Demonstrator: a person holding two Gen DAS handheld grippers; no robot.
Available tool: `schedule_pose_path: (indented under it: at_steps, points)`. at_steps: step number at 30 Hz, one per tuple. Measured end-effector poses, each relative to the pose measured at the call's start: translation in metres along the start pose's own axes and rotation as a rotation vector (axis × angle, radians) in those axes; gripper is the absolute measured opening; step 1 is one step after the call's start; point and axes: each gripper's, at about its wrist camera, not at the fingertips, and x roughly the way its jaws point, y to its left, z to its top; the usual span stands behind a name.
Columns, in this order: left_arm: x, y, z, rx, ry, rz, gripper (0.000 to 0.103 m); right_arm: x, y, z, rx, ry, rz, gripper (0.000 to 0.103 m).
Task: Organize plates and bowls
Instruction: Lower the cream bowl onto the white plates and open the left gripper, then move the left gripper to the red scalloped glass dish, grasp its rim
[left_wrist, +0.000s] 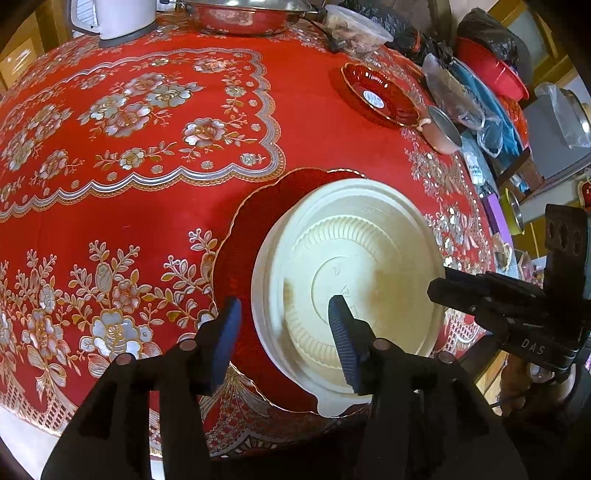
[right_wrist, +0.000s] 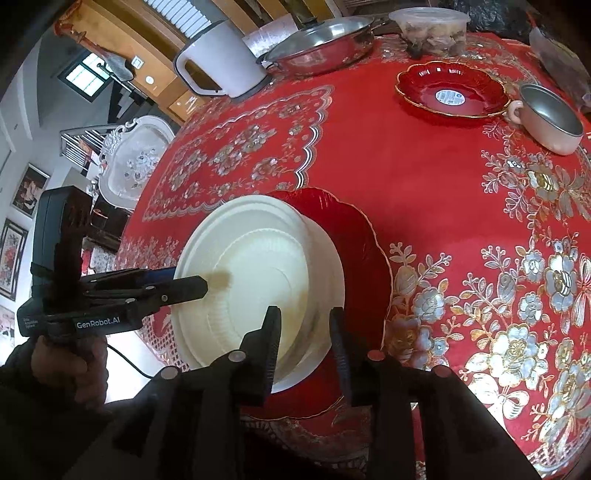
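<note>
While both wrist views look down on the red floral table (left_wrist: 147, 229), I see a cream plastic bowl (left_wrist: 354, 273) sitting upside down on a scalloped red plate (left_wrist: 255, 229) near the table's near edge. My left hand-held gripper (left_wrist: 284, 325) has its jaws spread wide, one blue pad (left_wrist: 341, 325) over the bowl's base and the other outside its rim at nine o'clock; it holds nothing. My right hand-held gripper (right_wrist: 304, 343) is at a narrower gap, straddling the bowl's rim at five o'clock, though I cannot tell whether it actually pinches it. In the right wrist view, a second red plate (right_wrist: 452, 90) with a sticker lies at one o'clock, well apart, and a small pink-handled bowl (right_wrist: 550, 120) sits just beside it. A lidded steel pan (right_wrist: 321, 40) and a white kettle (right_wrist: 218, 59) stand at the far edge.
</note>
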Motion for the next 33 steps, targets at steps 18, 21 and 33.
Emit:
schedule_pose_path:
  at_steps: [18,21,33]
  points:
    - [-0.012,-0.001,0.01,-0.007,-0.068,0.007,0.047,-0.028,-0.006,0.01,0.007,-0.125,-0.011,0.039]
    - [-0.011,-0.002,0.015,-0.009,-0.073,0.009,0.047,-0.034,-0.013,0.015,0.027,-0.145,-0.017,0.05]
    - [-0.023,-0.023,0.063,0.017,-0.139,0.037,0.053,-0.069,-0.067,0.045,0.127,-0.237,-0.062,0.073]
